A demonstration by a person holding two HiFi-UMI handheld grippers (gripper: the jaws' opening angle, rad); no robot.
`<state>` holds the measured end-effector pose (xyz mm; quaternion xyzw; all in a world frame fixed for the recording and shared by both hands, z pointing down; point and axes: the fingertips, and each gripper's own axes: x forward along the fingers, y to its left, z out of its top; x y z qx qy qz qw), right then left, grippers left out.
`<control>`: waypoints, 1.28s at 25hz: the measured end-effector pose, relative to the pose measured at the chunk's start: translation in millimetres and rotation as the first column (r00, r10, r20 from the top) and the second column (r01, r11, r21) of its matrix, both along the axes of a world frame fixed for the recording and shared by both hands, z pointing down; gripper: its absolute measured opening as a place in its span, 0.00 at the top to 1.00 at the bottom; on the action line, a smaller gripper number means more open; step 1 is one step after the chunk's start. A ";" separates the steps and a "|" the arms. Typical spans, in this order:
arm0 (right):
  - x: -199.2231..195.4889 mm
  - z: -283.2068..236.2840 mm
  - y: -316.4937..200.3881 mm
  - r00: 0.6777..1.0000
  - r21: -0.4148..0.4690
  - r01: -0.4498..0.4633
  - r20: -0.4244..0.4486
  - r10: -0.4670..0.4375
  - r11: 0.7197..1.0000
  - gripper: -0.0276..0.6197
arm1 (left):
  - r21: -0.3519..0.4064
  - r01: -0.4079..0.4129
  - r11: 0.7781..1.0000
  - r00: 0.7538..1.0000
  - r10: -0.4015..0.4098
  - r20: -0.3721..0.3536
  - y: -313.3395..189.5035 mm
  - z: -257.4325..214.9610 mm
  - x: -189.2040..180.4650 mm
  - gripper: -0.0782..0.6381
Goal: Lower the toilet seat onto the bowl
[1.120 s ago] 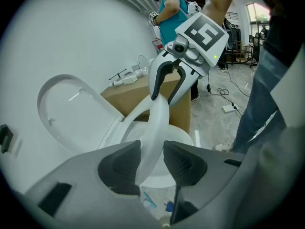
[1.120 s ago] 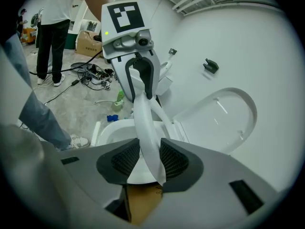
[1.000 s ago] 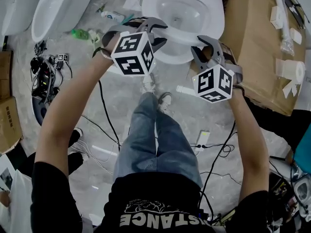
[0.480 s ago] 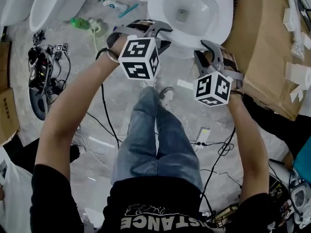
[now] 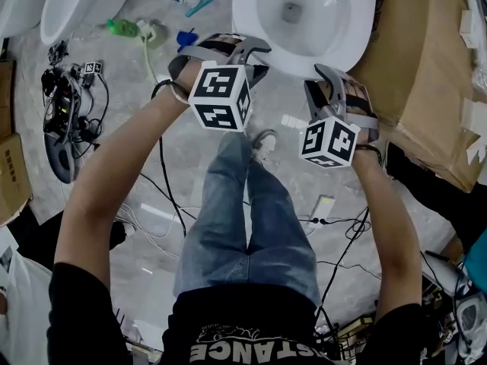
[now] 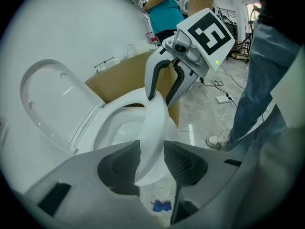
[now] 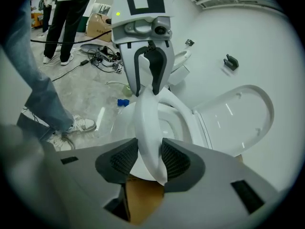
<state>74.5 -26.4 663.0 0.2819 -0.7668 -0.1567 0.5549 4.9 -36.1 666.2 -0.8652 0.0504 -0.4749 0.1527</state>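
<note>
The white toilet seat [image 5: 351, 40] lies over the bowl [image 5: 247, 17] at the top of the head view, with the lid [image 6: 55, 99] standing up behind it. My left gripper [image 5: 257, 58] is at the seat's front left and shut on the rim [image 6: 152, 137]. At the front right, my right gripper [image 5: 316, 78] has the rim [image 7: 148, 137] between its jaws; they are opening and the pads stand close beside it. Each gripper shows in the other's view: right gripper [image 6: 164, 92], left gripper [image 7: 147, 87]. Whether the seat touches the bowl all round I cannot tell.
A cardboard box [image 5: 426, 74] stands close to the toilet's right. A second toilet [image 5: 84, 6] is at the upper left. Cables and devices [image 5: 65, 105], a green bottle [image 5: 122, 27] and a blue scrap [image 5: 186, 38] litter the floor. People [image 7: 66, 13] stand in the background.
The toilet has slid up and to the right in the head view while both grippers stayed at its front rim. The blue scrap has come into sight.
</note>
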 end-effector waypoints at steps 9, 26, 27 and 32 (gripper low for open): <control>-2.2 38.6 9.6 0.999 -0.050 0.022 -0.047 -0.025 0.999 0.71 | -0.002 -0.022 1.000 0.999 0.022 0.040 8.2 37.3 -1.5 0.68; -3.6 88.7 15.8 0.995 -0.181 0.054 -0.067 -0.067 0.982 0.70 | -0.032 -0.061 0.998 0.990 0.065 0.127 10.7 92.6 -6.1 0.69; -3.7 91.5 16.1 0.996 -0.192 0.052 -0.066 -0.066 0.980 0.70 | -0.037 -0.065 0.997 0.989 0.069 0.133 11.1 95.7 -6.0 0.69; -4.5 100.6 14.4 0.998 -0.230 0.041 -0.044 -0.052 0.972 0.71 | -0.070 -0.060 0.996 0.988 0.069 0.140 10.5 105.6 -6.6 0.69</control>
